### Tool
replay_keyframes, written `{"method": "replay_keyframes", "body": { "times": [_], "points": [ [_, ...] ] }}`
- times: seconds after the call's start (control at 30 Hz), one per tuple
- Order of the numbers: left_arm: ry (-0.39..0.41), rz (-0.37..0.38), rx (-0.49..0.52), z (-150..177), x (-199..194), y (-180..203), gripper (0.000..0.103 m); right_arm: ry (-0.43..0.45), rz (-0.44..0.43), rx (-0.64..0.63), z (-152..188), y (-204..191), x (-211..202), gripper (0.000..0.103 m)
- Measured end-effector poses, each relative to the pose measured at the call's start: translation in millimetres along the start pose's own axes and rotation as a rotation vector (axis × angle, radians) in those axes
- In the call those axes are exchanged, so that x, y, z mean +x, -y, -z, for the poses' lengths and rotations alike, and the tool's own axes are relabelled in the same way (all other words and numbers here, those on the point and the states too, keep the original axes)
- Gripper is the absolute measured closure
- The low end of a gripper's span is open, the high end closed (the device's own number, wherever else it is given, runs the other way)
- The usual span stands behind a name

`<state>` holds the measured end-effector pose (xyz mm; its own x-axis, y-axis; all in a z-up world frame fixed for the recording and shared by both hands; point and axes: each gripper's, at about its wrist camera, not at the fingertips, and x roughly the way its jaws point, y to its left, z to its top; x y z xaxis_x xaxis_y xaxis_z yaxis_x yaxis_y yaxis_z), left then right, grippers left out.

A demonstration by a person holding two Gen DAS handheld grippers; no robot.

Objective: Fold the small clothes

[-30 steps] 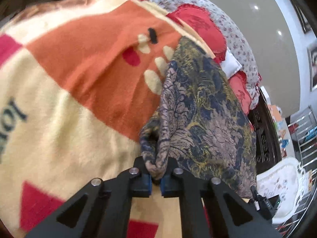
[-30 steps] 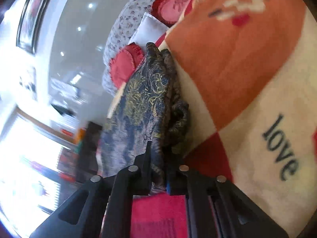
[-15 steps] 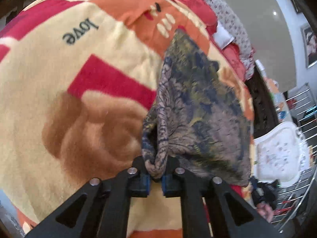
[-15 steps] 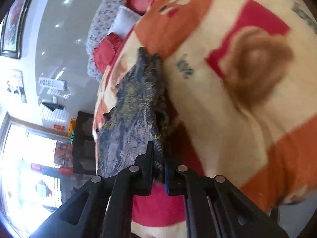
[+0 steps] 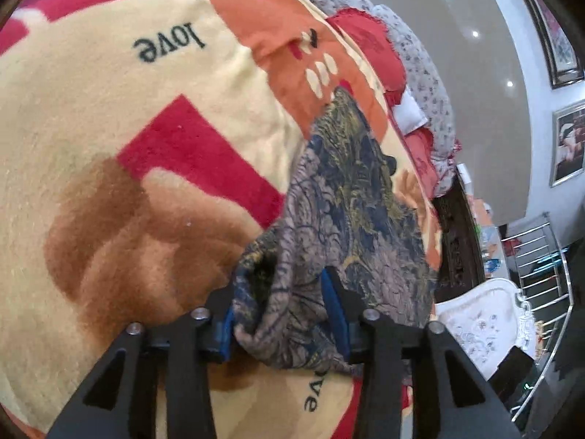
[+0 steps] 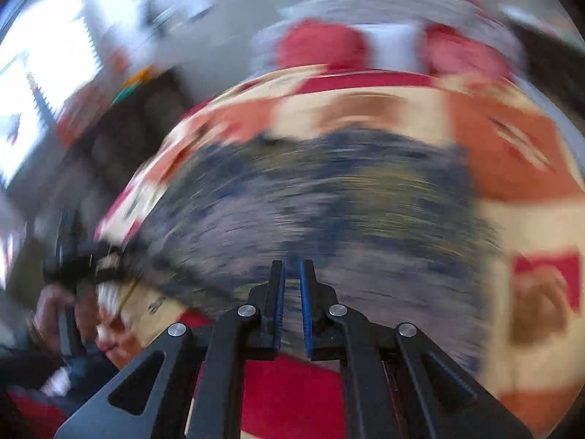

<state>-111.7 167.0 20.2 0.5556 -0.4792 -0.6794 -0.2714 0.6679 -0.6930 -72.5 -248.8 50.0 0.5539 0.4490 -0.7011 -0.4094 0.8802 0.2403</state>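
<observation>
A small dark garment (image 5: pixel 351 197) with a navy, gold and mauve leaf print lies on a cream, red and orange blanket (image 5: pixel 153 117). My left gripper (image 5: pixel 285 303) is open, its blue pads either side of the garment's bunched near corner, which lies loose between them. In the right wrist view, heavily blurred by motion, the garment (image 6: pixel 329 197) spreads flat on the blanket. My right gripper (image 6: pixel 290 281) stands over its near edge with a narrow empty gap between the pads and nothing in them.
Red and floral pillows (image 5: pixel 402 62) sit at the bed's far end. A dark wooden bed frame (image 5: pixel 457 241), a white ornate chair (image 5: pixel 482 325) and a metal rack (image 5: pixel 541 267) stand at the right. A hand (image 6: pixel 62 303) with the other gripper shows at the lower left.
Both grippers have let go of the garment: the left jaws have opened wide, the right ones a little. The right gripper has swung round fast and the garment now lies flat.
</observation>
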Motion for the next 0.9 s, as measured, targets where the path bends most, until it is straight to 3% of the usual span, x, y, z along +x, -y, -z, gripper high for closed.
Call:
{"method": "replay_keyframes", "body": {
  "times": [0.03, 0.13, 0.2, 0.33, 0.5, 0.57, 0.6, 0.63, 0.77, 0.83, 0.9],
  "points": [
    [-0.002, -0.030, 0.012, -0.3, 0.5, 1.0, 0.085, 0.001, -0.002, -0.033, 0.7, -11.1, 8.9, 0.080],
    [0.005, -0.058, 0.022, 0.4, 1.0, 1.0, 0.093, -0.062, 0.027, -0.099, 13.4, -24.1, 37.5, 0.080],
    [0.027, -0.087, 0.055, 3.6, -1.2, 4.7, 0.095, -0.229, 0.010, -0.099, 29.0, -28.1, 71.5, 0.080],
    [0.102, -0.172, 0.185, 14.9, -8.4, 29.0, 0.096, -0.197, -0.059, 0.022, 28.2, -10.4, 64.8, 0.080],
    [0.216, -0.199, 0.372, 27.7, -20.4, 73.6, 0.096, -0.083, 0.001, -0.065, 11.2, -12.1, 42.6, 0.079],
    [0.246, -0.187, 0.443, 33.7, -23.6, 91.8, 0.096, -0.129, -0.007, -0.023, 11.8, -6.7, 56.6, 0.071],
    [0.255, -0.174, 0.482, 37.3, -24.0, 102.4, 0.096, -0.245, -0.045, 0.008, 18.6, -2.8, 77.4, 0.070],
    [0.258, -0.164, 0.513, 40.5, -23.7, 111.5, 0.096, -0.272, -0.053, 0.010, 19.0, -3.1, 83.2, 0.069],
    [0.252, -0.096, 0.664, 59.8, -14.8, 146.3, 0.096, -0.314, -0.091, -0.011, -14.9, 3.0, 77.9, 0.069],
    [0.232, -0.065, 0.702, 65.6, -2.9, 161.3, 0.096, -0.226, -0.088, 0.008, -49.5, 17.4, 62.4, 0.068],
    [0.212, -0.040, 0.726, 72.1, 8.3, 172.8, 0.096, -0.164, -0.155, 0.073, -89.3, 34.9, 55.3, 0.065]
  ]
}}
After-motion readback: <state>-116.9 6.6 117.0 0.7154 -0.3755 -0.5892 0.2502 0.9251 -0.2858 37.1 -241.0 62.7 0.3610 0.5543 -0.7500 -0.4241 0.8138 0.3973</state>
